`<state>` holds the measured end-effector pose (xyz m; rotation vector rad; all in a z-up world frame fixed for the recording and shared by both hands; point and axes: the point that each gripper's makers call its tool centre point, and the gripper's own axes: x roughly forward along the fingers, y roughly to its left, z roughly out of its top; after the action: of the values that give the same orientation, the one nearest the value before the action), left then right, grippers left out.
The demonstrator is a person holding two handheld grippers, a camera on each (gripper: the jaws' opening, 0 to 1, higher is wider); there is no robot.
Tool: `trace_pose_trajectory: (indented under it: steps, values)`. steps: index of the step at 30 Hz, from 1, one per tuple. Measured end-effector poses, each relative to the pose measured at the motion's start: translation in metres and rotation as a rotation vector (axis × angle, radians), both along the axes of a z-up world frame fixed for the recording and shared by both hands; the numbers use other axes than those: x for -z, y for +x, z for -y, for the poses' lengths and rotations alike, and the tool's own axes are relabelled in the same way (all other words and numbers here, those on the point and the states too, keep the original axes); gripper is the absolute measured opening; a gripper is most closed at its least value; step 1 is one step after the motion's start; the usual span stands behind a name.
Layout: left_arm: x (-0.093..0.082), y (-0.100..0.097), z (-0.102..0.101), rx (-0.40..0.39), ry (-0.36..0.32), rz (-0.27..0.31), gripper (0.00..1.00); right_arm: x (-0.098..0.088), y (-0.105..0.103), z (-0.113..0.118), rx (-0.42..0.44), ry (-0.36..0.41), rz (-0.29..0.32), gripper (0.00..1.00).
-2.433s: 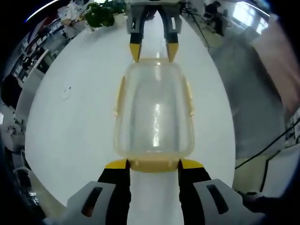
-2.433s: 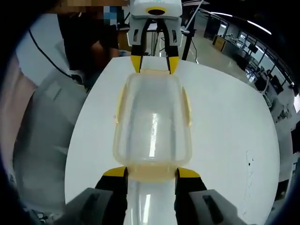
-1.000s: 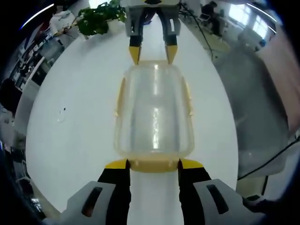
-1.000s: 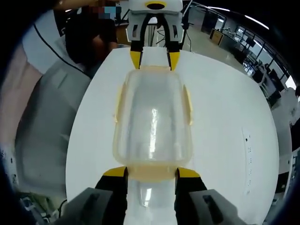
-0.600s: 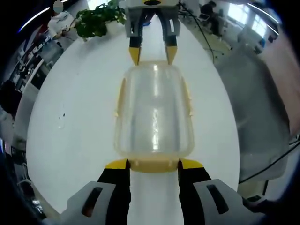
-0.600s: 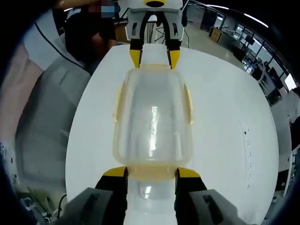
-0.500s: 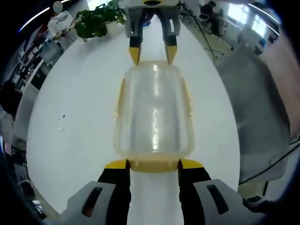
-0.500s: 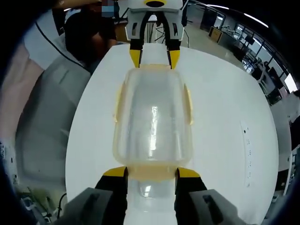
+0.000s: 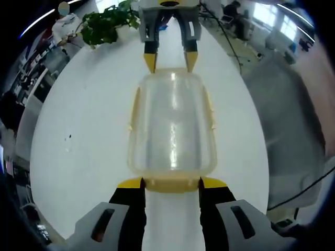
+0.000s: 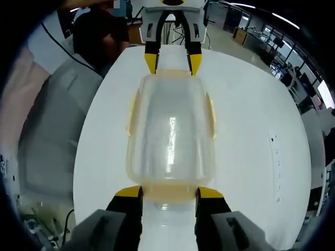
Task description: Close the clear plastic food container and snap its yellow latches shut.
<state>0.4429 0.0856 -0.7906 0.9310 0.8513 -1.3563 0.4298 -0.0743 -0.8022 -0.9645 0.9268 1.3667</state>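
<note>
In the left gripper view, a green potted plant (image 9: 104,26) stands at the far left edge of the round white table (image 9: 78,130). At the table's middle sits the clear plastic food container with yellow latches (image 9: 171,125), lid on. The left gripper (image 9: 171,183), yellow-tipped jaws spread, brackets the yellow end latch (image 9: 171,184) at the near end, touching it at both sides. The right gripper (image 9: 170,58) meets the far end the same way.

In the right gripper view, a person in dark clothes (image 10: 99,36) is beyond the table at upper left. The container (image 10: 170,130) lies between the right gripper (image 10: 168,192) below, jaws apart around its near latch (image 10: 170,194), and the left gripper (image 10: 172,61) above.
</note>
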Motion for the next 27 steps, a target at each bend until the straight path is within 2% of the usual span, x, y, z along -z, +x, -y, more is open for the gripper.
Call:
trace_pose_trajectory:
  steps: [27]
  values:
    - [0.000, 0.000, 0.036, -0.003, -0.038, 0.001, 0.37, 0.000, 0.001, 0.037, -0.002, -0.032, -0.003, 0.36]
